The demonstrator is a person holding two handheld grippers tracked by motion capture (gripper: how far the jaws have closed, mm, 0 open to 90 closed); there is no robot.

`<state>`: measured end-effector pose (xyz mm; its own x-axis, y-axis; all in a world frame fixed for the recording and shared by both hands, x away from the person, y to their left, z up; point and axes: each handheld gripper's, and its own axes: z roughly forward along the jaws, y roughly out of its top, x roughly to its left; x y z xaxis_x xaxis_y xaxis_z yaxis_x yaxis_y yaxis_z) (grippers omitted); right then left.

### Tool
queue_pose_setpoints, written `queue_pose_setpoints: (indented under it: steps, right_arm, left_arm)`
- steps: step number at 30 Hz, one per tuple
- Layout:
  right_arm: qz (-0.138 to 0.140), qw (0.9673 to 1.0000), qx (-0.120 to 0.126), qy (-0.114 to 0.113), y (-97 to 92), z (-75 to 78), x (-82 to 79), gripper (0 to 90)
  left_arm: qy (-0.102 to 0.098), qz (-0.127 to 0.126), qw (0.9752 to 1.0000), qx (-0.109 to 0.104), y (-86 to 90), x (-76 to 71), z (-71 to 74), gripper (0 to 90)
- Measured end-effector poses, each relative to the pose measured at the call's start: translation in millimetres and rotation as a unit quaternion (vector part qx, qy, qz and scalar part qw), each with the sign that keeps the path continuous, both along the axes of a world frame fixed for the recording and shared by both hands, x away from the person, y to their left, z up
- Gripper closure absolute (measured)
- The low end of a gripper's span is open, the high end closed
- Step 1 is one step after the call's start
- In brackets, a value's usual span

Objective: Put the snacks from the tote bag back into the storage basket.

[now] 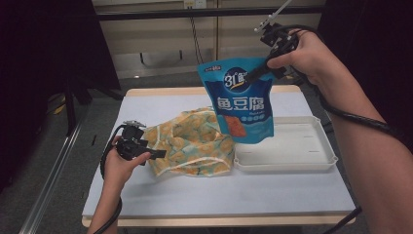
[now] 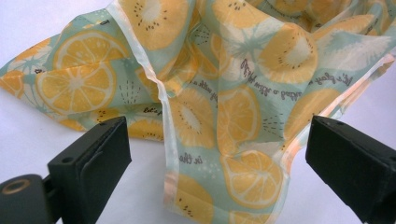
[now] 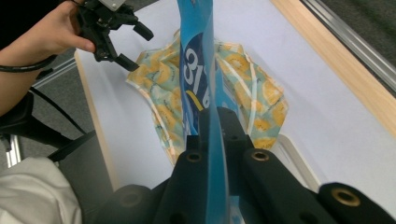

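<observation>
A blue snack pouch (image 1: 241, 107) hangs in the air above the table, and my right gripper (image 1: 259, 73) is shut on its top edge. In the right gripper view the pouch (image 3: 196, 60) stands edge-on, pinched between the black jaws of that gripper (image 3: 215, 126). Below it a lemon-print fabric bag (image 1: 195, 141) lies crumpled on the table. At the bag's left edge my left gripper (image 1: 152, 144) is open. In the left gripper view the bag (image 2: 205, 93) spreads ahead of that gripper (image 2: 215, 158), whose jaws stand wide apart and do not press it.
A white tray (image 1: 292, 163) sits on the right half of the pale table (image 1: 219, 190), beside the bag. A wooden strip (image 1: 160, 91) runs along the table's far edge. Black frames and dark floor lie to the left.
</observation>
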<state>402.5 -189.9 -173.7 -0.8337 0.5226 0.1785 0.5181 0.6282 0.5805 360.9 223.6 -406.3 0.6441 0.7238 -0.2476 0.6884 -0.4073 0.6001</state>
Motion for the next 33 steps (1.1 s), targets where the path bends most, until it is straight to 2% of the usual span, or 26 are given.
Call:
queue_pose_setpoints:
  steps: [11,15,16,23,27,33]
  right_arm:
    - [-0.004,1.0,-0.003,0.006,-10.8,-1.3,-4.3,90.0]
    - [-0.013,0.9999,-0.006,0.003,-16.3,-1.4,-5.5,90.0]
    - [-0.008,1.0,-0.003,0.004,-17.6,-2.1,-5.6,90.0]
    - [-0.019,0.9998,-0.006,0.0,-28.1,-5.3,-7.5,90.0]
    - [-0.016,0.9998,-0.005,0.003,-32.0,-6.9,-8.6,90.0]
    - [-0.019,0.9998,-0.004,0.002,-38.9,-9.3,-10.4,90.0]
  left_arm:
    - [0.003,-0.003,1.0,-0.001,-0.7,0.1,-0.5,6.5]
    - [0.005,-0.004,1.0,0.0,-1.1,0.2,-1.2,6.5]
    - [0.001,0.001,1.0,0.0,-2.2,-0.2,-1.9,6.5]
    - [0.006,-0.006,0.9999,0.006,-2.7,1.4,-4.1,6.5]
    - [0.002,-0.001,1.0,0.004,-2.6,2.9,-4.7,6.5]
    - [0.007,-0.002,1.0,0.002,-2.5,3.4,-5.9,6.5]
